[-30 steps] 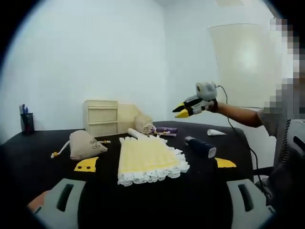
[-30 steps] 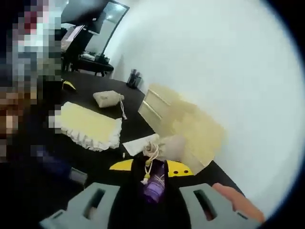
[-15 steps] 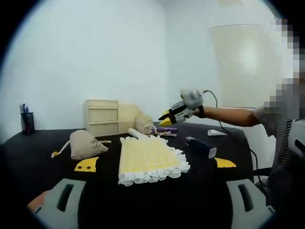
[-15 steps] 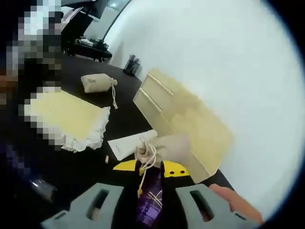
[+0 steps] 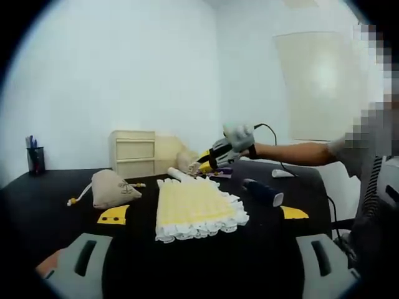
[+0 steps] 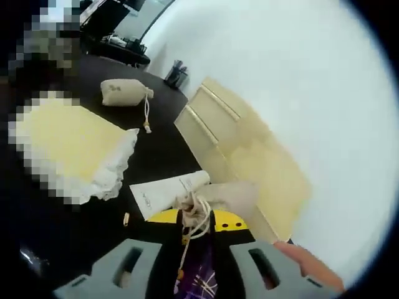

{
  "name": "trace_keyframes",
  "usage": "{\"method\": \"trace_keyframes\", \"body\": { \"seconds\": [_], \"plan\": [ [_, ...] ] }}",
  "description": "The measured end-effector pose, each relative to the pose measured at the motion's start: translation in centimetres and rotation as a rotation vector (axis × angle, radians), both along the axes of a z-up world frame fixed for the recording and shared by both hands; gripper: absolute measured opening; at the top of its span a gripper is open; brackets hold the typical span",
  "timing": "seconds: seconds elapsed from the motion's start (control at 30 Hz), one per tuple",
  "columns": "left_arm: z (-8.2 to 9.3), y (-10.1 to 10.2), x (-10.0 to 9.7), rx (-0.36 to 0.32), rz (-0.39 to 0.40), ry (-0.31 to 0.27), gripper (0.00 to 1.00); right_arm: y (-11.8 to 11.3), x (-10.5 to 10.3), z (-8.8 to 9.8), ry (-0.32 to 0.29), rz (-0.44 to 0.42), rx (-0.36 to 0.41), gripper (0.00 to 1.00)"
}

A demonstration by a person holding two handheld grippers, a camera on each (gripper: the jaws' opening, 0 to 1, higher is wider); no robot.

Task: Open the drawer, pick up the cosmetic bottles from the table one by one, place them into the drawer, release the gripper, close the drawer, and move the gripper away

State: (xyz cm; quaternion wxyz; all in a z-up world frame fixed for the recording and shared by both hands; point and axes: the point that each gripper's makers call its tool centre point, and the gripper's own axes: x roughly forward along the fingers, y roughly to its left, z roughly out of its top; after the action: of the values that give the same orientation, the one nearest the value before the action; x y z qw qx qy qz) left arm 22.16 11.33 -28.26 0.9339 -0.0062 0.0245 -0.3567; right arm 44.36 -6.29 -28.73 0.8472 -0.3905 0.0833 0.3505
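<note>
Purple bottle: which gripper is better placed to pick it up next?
Right. The right gripper sits over the purple bottle, which lies between its jaws; the left gripper is across the table.

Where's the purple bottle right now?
In the right gripper view, the purple bottle lies between the right gripper jaws, just before a drawstring pouch and white tube.

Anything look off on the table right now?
Nothing spilled or damaged. The drawer unit looks shut, and the dark bottle, white tube and purple bottle lie on their sides on the table. The right gripper is down at the purple bottle beside a drawstring pouch.
</note>
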Motion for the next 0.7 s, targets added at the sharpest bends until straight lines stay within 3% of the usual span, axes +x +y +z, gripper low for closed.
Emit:
{"method": "trace_keyframes", "body": {
  "seconds": [0.27,0.5,0.7],
  "plan": [
    [0.1,0.2,0.1,-0.005,0.000,-0.002,0.89,0.6,1.3,-0.8,-0.056,-0.012,-0.069,0.12],
    [0.0,0.5,0.3,0.004,0.000,0.001,0.88,1.0,1.6,-1.0,-0.109,-0.007,-0.131,0.02],
    [0.0,0.5,0.3,0.001,0.003,0.006,0.88,0.7,1.8,0.3,-0.075,-0.017,-0.098,0.00]
  ]
}}
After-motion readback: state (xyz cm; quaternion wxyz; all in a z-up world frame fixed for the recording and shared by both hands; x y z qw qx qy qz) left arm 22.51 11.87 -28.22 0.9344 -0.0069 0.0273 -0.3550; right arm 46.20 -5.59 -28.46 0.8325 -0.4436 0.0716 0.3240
